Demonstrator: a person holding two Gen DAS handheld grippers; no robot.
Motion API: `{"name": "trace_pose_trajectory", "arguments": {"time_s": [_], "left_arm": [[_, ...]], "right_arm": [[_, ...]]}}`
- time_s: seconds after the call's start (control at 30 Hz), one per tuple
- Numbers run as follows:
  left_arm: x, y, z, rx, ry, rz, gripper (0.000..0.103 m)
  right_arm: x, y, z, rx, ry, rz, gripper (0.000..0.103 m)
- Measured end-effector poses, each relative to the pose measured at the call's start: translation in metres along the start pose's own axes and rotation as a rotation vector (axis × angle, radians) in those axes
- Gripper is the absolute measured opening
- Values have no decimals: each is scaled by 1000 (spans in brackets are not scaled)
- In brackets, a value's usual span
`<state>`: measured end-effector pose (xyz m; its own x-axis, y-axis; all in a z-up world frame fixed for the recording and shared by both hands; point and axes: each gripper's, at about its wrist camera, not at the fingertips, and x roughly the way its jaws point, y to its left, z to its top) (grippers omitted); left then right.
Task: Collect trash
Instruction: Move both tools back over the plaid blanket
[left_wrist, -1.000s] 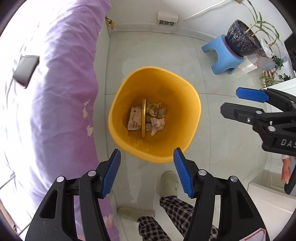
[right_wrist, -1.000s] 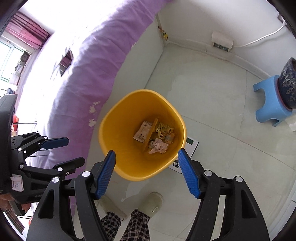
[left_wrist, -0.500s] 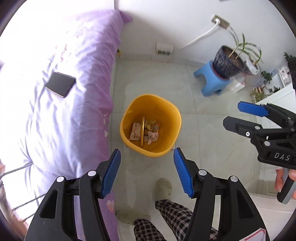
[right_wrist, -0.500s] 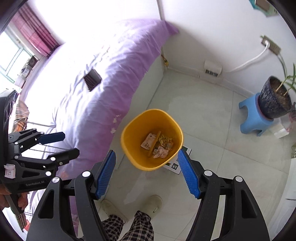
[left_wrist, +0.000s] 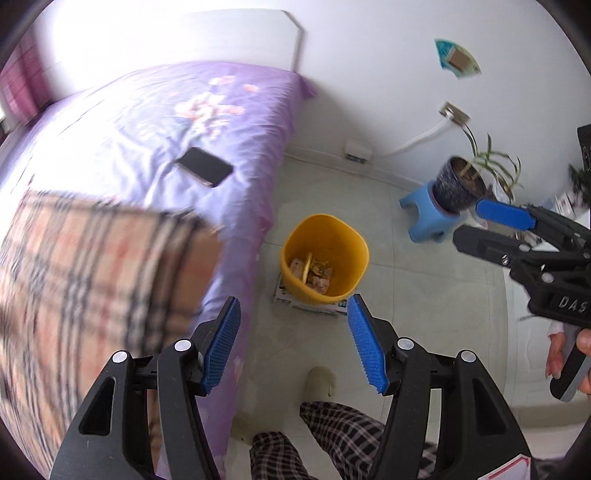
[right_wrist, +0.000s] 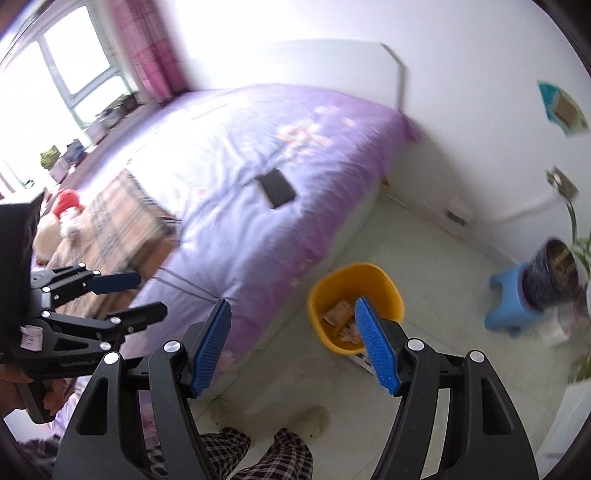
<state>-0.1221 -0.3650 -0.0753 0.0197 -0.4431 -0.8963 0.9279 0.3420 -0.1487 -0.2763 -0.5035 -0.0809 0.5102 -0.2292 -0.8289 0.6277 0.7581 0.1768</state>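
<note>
While both jaws gape (empty), trash (left_wrist: 314, 271) fills the yellow bin (left_wrist: 325, 230).

Motion-blurred plaid blanket (left_wrist: 92, 280); bin (left_wrist: 325, 254) trash (left_wrist: 314, 273) too small to identify.

Both tongs, left (left_wrist: 293, 345) and right (right_wrist: 291, 347), gape empty, angled downward.

One yellow bin (left_wrist: 325, 254) stands at the centre, holding several scraps of trash (left_wrist: 314, 273), too jumbled to count. One blue stool (left_wrist: 424, 214) at two o'clock carries one potted plant (left_wrist: 460, 182). One dark phone (left_wrist: 204, 166) lies at ten o'clock on one bed (left_wrist: 147, 122). Two grippers, two slippers.
</note>
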Motion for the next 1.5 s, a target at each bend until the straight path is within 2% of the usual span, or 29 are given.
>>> {"name": "trace_pose_trajectory", "arguments": {"time_s": [0.23,0.57,0.73,0.9,1.03,1.13,1.37,1.5], "left_arm": [[-53,55,-54,-173,-65,93,61],[-113,145,-125,-444,-141,237,61],[-136,182,-160,-541,-164,286,64],[-142,215,-187,-596,-150,311,65],[-140,241,-199,-614,-126,312,65],[-137,261,-202,-630,-114,312,70],[-120,308,-195,-662,-91,309,71],[-111,330,-185,-675,-90,310,78]], "right_arm": [[-17,70,5,-101,-28,124,70],[-15,182,7,-259,-9,289,70],[-6,232,9,-322,7,343,72],[12,270,11,-354,32,373,72],[26,298,14,-376,43,369,72],[38,315,20,-381,50,363,72],[71,354,40,-395,49,349,72],[90,372,52,-403,52,340,73]]}}
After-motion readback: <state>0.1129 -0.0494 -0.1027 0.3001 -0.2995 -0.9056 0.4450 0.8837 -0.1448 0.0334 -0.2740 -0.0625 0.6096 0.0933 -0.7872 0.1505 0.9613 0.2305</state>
